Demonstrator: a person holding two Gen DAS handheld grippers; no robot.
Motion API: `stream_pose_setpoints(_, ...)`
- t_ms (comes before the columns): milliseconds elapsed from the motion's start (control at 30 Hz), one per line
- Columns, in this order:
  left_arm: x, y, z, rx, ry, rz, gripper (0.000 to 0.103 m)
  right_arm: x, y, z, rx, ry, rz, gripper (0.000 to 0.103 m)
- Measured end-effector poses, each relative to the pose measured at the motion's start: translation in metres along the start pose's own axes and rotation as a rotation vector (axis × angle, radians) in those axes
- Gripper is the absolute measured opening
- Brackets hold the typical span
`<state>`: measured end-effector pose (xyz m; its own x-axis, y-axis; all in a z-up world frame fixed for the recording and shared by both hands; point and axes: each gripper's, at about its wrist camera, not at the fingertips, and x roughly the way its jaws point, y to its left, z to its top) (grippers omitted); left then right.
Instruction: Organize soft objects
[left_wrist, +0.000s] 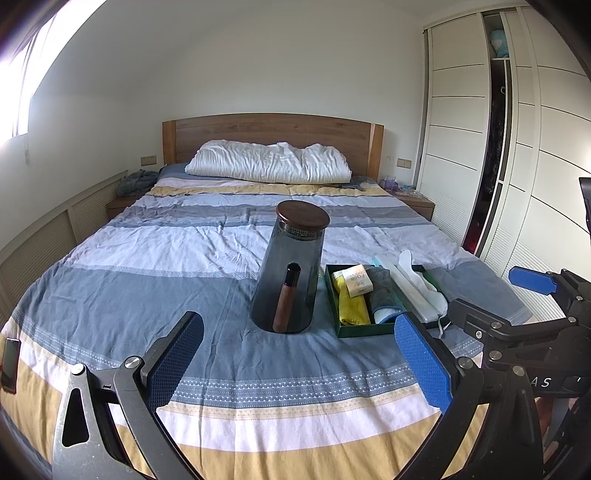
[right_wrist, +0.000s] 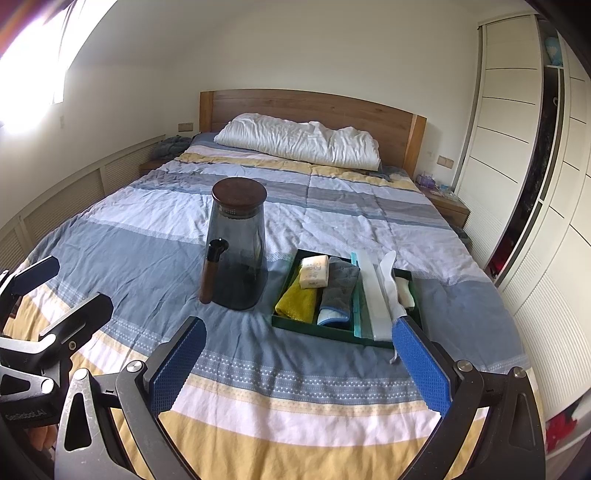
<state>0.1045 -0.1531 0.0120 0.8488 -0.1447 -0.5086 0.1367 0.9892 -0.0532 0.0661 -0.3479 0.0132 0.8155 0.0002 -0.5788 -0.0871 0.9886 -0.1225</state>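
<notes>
A dark green tray (left_wrist: 364, 331) (right_wrist: 325, 329) lies on the striped bed. Inside it are a folded yellow cloth (left_wrist: 353, 309) (right_wrist: 297, 301), a rolled grey and blue cloth (left_wrist: 382, 295) (right_wrist: 338, 288) and a beige tissue pack (left_wrist: 356, 281) (right_wrist: 314, 271). A long white packet (left_wrist: 413, 293) (right_wrist: 375, 295) with a white mask draped on it rests along the tray's right side. My left gripper (left_wrist: 301, 358) (right_wrist: 62, 291) hovers open in front of the jar. My right gripper (right_wrist: 301, 365) (left_wrist: 506, 295) is open just short of the tray, empty.
A smoky glass jar (left_wrist: 291, 273) (right_wrist: 238, 251) with a wooden lid and handle stands left of the tray. A white pillow (left_wrist: 269, 162) lies at the headboard. White wardrobe doors (left_wrist: 461, 147) line the right side. A phone (left_wrist: 9, 363) lies at the bed's left edge.
</notes>
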Motion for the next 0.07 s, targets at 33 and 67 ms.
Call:
stream_pose_setpoints(33, 0.0, -0.0005, -0.0003, 0.0, 0.0, 0.001, 0.102, 0.0001, -0.0007, -0.0001, 0.001, 0.0, 0.0, 0.103)
stream_pose_setpoints(67, 0.0, -0.0004, -0.0003, -0.001, -0.001, 0.002, 0.102, -0.0001, 0.0006, 0.0, 0.001, 0.0, 0.0, 0.103)
